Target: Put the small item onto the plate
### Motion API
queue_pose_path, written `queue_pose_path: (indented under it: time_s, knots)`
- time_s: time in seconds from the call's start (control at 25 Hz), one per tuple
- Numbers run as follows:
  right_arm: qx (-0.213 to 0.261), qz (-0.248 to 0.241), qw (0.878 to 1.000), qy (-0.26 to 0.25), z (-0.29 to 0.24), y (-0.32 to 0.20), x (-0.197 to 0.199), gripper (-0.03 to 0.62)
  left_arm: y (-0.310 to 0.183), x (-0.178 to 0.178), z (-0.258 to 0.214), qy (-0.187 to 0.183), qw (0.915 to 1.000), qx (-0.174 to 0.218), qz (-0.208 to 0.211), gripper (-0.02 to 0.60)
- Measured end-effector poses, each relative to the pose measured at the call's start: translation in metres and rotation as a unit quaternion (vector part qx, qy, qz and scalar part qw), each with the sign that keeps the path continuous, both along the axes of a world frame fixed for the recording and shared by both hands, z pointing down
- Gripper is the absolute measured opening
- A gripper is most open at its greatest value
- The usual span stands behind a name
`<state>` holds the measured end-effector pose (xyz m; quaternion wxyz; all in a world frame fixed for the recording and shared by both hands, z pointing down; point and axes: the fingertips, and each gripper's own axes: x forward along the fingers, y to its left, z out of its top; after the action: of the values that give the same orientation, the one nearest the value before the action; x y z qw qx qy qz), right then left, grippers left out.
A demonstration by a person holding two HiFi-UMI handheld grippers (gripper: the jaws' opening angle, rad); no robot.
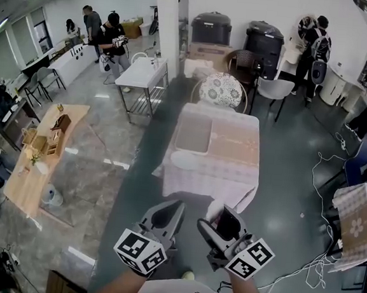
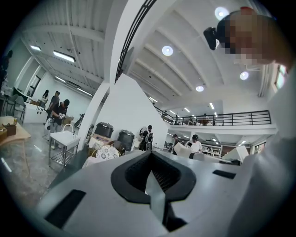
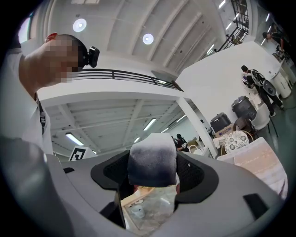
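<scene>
Right claw (image 1: 220,217) is clamped on the small item (image 3: 152,159), carried close to my body because the plate (image 1: 183,160) on the table (image 1: 233,160) stands well apart; left claw (image 1: 167,213) is closed (nothing inside).

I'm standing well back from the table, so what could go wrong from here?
The small item sits clamped in the right gripper; it may slip during the walk. Loose cables lie on the floor to the right. The plate lies near the table edge; a nudge could shift it.
</scene>
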<state>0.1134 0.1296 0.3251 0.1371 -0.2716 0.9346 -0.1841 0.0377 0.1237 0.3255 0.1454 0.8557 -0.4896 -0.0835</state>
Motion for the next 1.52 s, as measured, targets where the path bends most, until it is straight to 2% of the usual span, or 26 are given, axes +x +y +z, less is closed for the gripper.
queue_pose_path:
  time_s: [0.68,1.0,1.24,1.52]
  knots:
    - [-0.022,0.027,0.998,0.044,0.039,-0.163,-0.083,0.291,-0.169,-0.073,0.036,-0.003,0.999,-0.008,0.044,0.006]
    - [-0.025,0.035,0.995,0.09,0.077,-0.219,-0.103,0.291,-0.225,-0.092,0.063,-0.015,0.9986,0.006,0.05,0.006]
    - [-0.034,0.027,0.992,0.118,0.123,-0.263,-0.107,0.291,-0.271,-0.088,0.1,-0.032,0.9983,0.01,0.047,0.006]
    - [-0.031,0.002,0.981,0.189,0.196,-0.315,-0.116,0.291,-0.326,-0.094,0.159,-0.034,0.9992,-0.006,0.022,0.006]
